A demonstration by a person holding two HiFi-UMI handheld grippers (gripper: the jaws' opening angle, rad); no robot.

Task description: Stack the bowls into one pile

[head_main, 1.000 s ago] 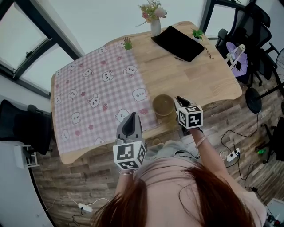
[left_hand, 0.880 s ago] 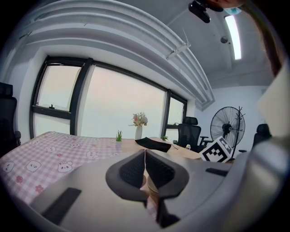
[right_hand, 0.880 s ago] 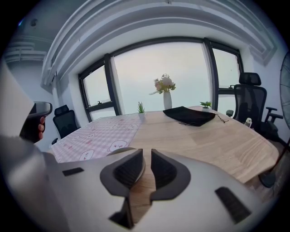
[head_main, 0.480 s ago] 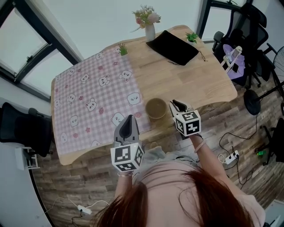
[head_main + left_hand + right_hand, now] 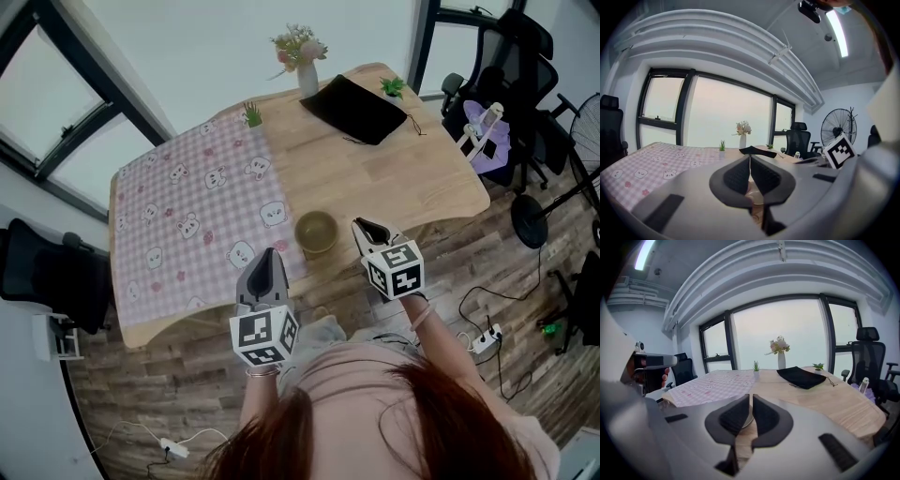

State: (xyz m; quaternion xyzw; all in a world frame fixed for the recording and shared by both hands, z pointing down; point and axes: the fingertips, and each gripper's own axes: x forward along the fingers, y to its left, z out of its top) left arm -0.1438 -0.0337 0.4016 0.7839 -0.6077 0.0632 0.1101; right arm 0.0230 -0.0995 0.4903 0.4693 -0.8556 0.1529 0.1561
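Note:
One olive-tan bowl pile (image 5: 317, 232) stands near the front edge of the wooden table (image 5: 412, 169), just right of the pink checked cloth (image 5: 187, 225). My left gripper (image 5: 267, 253) hovers over the table's front edge, left of the pile and a little nearer me, its jaws shut and empty. My right gripper (image 5: 359, 226) hangs just right of the pile, also shut on nothing. In the left gripper view, the left gripper (image 5: 750, 169) has a sliver of bowl (image 5: 758, 197) behind its tips. In the right gripper view, the bowl (image 5: 746, 420) peeks out behind the right gripper (image 5: 751, 409).
At the table's far edge stand a white vase of flowers (image 5: 307, 75), a black pouch (image 5: 353, 109) and two small green plants (image 5: 251, 114) (image 5: 393, 87). Office chairs (image 5: 511, 66) and a fan stand to the right. Cables and a power strip (image 5: 483, 339) lie on the floor.
Both grippers have drawn back from the bowl pile toward the person, and the head view has pulled away, so the table looks smaller. The pile has not moved on the table.

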